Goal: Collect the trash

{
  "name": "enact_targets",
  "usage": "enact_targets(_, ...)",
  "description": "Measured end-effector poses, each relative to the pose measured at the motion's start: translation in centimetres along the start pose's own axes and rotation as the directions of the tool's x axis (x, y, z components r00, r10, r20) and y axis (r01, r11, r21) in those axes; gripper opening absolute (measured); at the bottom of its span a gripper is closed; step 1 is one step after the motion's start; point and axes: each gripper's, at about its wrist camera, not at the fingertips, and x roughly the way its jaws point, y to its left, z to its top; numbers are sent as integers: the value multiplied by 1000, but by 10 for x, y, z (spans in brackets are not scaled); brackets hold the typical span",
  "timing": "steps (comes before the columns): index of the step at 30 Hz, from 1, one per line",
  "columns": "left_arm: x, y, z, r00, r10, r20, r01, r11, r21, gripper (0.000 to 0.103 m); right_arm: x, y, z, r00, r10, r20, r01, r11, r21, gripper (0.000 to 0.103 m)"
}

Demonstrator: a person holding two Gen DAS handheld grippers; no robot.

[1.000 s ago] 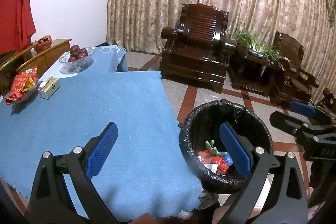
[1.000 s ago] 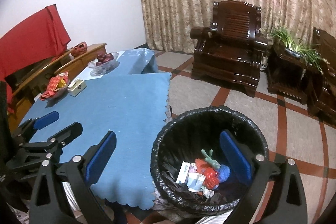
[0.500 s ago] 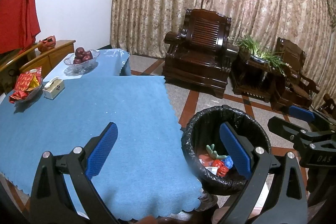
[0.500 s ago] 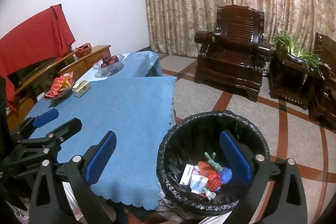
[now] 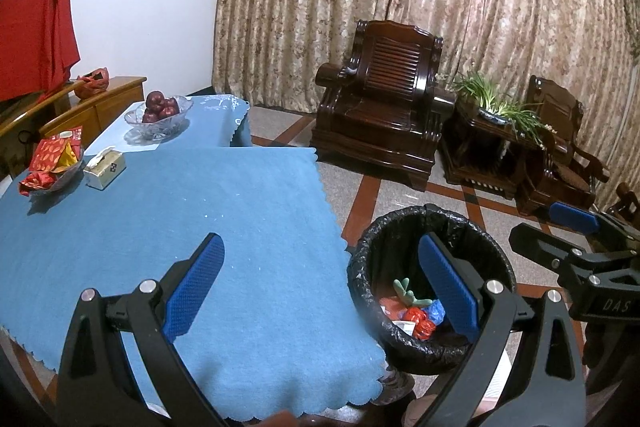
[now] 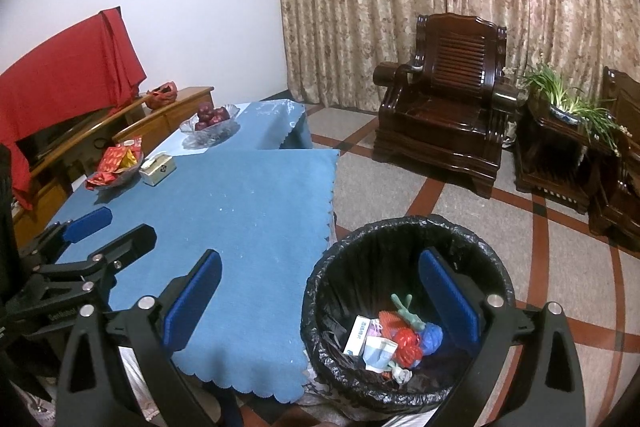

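A black-lined trash bin (image 5: 404, 227) (image 6: 348, 247) stands on the floor at the right edge of the blue-clothed table (image 5: 160, 211) (image 6: 248, 195). Several pieces of trash (image 6: 394, 341) (image 5: 416, 315) lie in its bottom: a white box, red and blue wrappers, a green scrap. My left gripper (image 5: 320, 279) is open and holds nothing, high over the table's near right corner. My right gripper (image 6: 320, 287) is open and holds nothing, high above the bin's left rim. Each gripper shows in the other's view: the left gripper (image 6: 108, 231), the right gripper (image 5: 544, 227).
At the table's far left sit a dish of red snack packets (image 5: 52, 163) (image 6: 116, 163), a tissue box (image 5: 105, 169) (image 6: 158, 169) and a glass bowl of dark red fruit (image 5: 158, 111) (image 6: 212, 119). Dark wooden armchairs (image 5: 380, 115) (image 6: 444, 111) and a potted plant (image 5: 496, 107) stand before the curtain.
Both grippers have risen and drawn back, so the table, bin and room sit lower and farther in both views. Both stay open with nothing held.
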Motion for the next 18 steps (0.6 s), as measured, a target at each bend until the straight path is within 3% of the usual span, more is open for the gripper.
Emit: enact_targets(18, 0, 1, 0, 1000, 1, 2, -1, 1000, 0, 95, 0, 2, 0, 1000, -1, 2, 1, 1000, -2, 97)
